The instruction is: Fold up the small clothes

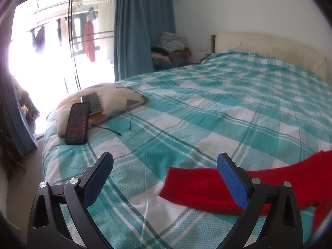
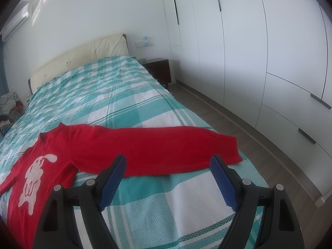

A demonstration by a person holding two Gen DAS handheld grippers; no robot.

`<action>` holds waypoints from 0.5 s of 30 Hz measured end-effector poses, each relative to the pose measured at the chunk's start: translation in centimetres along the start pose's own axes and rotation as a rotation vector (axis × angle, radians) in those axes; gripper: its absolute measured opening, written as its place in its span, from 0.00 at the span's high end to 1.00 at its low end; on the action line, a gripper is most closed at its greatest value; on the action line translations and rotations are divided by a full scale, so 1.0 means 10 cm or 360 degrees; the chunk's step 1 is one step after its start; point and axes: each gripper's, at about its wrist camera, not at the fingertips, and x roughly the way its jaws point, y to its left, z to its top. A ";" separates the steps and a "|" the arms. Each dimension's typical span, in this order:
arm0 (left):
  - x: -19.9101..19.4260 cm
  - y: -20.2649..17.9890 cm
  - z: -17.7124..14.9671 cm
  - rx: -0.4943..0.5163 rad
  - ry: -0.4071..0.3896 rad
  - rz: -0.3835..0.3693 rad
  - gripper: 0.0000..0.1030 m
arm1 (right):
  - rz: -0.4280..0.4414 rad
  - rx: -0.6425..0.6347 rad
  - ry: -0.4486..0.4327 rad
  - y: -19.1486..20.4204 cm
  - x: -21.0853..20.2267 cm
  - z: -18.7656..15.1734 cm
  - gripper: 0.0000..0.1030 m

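Note:
A small red sweater [image 2: 116, 145] with a white animal print lies flat on the teal checked bed [image 2: 116, 95]. Its one sleeve stretches right toward the bed edge. In the left wrist view the other sleeve [image 1: 195, 184] lies in front of me, its cuff pointing left. My left gripper [image 1: 165, 159] is open and empty, hovering above the bed [image 1: 207, 108], with its right finger over this sleeve. My right gripper [image 2: 168, 161] is open and empty, just in front of the stretched sleeve, near its cuff end.
A pillow [image 1: 116, 95] with two phones [image 1: 77, 123] and a cable [image 1: 116, 131] lies at the bed's left corner. A window and blue curtain [image 1: 141, 27] stand behind. White wardrobes [image 2: 259, 51] and a nightstand [image 2: 159, 70] are right of the bed. The headboard [image 2: 83, 58] is at the far end.

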 end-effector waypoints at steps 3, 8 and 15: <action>-0.02 -0.05 -0.01 0.0032 -0.0003 -0.0012 0.02 | 0.0000 -0.0004 0.0004 0.01 0.00 0.00 0.20; -0.03 -0.10 -0.02 0.0067 -0.0003 -0.0023 0.02 | -0.0001 -0.0007 0.0006 0.01 0.01 0.00 0.20; -0.01 -0.12 -0.03 0.0088 0.0016 -0.0030 0.02 | 0.0001 -0.0007 0.0008 0.01 0.01 0.00 0.20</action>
